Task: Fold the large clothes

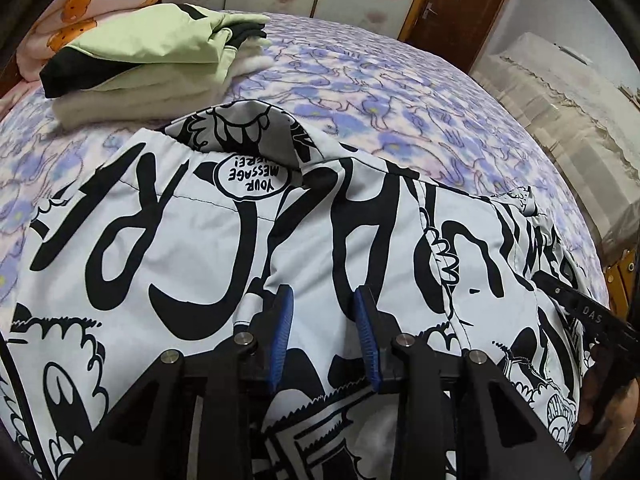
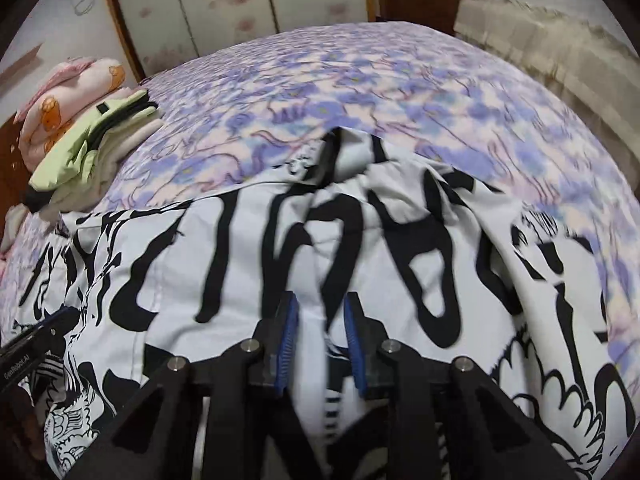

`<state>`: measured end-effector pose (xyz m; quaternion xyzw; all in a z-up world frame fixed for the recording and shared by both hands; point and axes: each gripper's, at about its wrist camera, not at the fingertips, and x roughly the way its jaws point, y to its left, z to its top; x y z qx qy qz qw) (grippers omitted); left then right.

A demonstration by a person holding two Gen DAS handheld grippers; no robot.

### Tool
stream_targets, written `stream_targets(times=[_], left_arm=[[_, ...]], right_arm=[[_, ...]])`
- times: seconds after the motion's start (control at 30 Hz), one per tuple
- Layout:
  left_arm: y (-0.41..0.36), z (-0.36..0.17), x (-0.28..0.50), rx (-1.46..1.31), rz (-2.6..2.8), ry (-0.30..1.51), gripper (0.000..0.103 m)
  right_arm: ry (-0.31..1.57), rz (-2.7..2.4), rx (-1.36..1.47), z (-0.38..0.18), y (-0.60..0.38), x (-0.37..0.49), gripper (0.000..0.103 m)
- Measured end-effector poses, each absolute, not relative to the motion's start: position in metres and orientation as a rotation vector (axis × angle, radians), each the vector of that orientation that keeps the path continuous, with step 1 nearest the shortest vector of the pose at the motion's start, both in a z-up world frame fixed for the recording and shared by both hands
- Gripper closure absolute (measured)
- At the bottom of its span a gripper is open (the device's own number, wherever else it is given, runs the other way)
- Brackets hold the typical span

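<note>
A large white garment with black graffiti print (image 1: 208,248) lies spread on the bed, its collar end away from me; it also fills the lower half of the right wrist view (image 2: 248,248). My left gripper (image 1: 323,300) hovers low over the garment's middle, jaws apart with cloth showing between the blue pads (image 1: 282,332). My right gripper (image 2: 321,308) is over the garment's right part, jaws apart with a raised fold of cloth between them. The right gripper's black body shows at the right edge of the left wrist view (image 1: 592,316). The right wrist view is motion-blurred.
The bed has a purple floral sheet (image 1: 400,92). A folded stack of light green and cream clothes (image 1: 156,52) sits at the far left, with a pink bear-print quilt (image 1: 88,4) behind it. A cloth-covered cabinet (image 1: 568,92) and a brown door (image 1: 464,12) stand at the right.
</note>
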<state>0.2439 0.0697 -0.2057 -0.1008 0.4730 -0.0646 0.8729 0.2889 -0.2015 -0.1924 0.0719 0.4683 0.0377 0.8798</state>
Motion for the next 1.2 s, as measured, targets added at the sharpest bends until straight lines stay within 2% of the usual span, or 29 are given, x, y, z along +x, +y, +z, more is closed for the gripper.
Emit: stream_targets(times=[0.37,0.6,0.77,1.13,1.2], left_arm=[[0.057,-0.167,0.189,-0.233,-0.196,0.964,0.069],[0.046,-0.195,0.15,-0.148,-0.204,1.06,0.068],[0.053,-0.202,0.141,-0.151,-0.185,1.066,0.067],[0.065,-0.189,0.136,-0.181,-0.138,1.111,0.044],[0.069,-0.185,0.132,-0.192,-0.135,1.11,0.044]], right_arm=[[0.96,0.28,0.16,-0.148,-0.16,0.228,0.077],[0.997,0.297,0.031,-0.171,-0.14,0.181,0.077],[1.008,0.256,-0.039,-0.184,-0.142,0.17,0.077],[1.049,0.199,0.026,-0.175,-0.145,0.165,0.077],[1.047,0.196,0.027,-0.17,-0.145,0.162,0.077]])
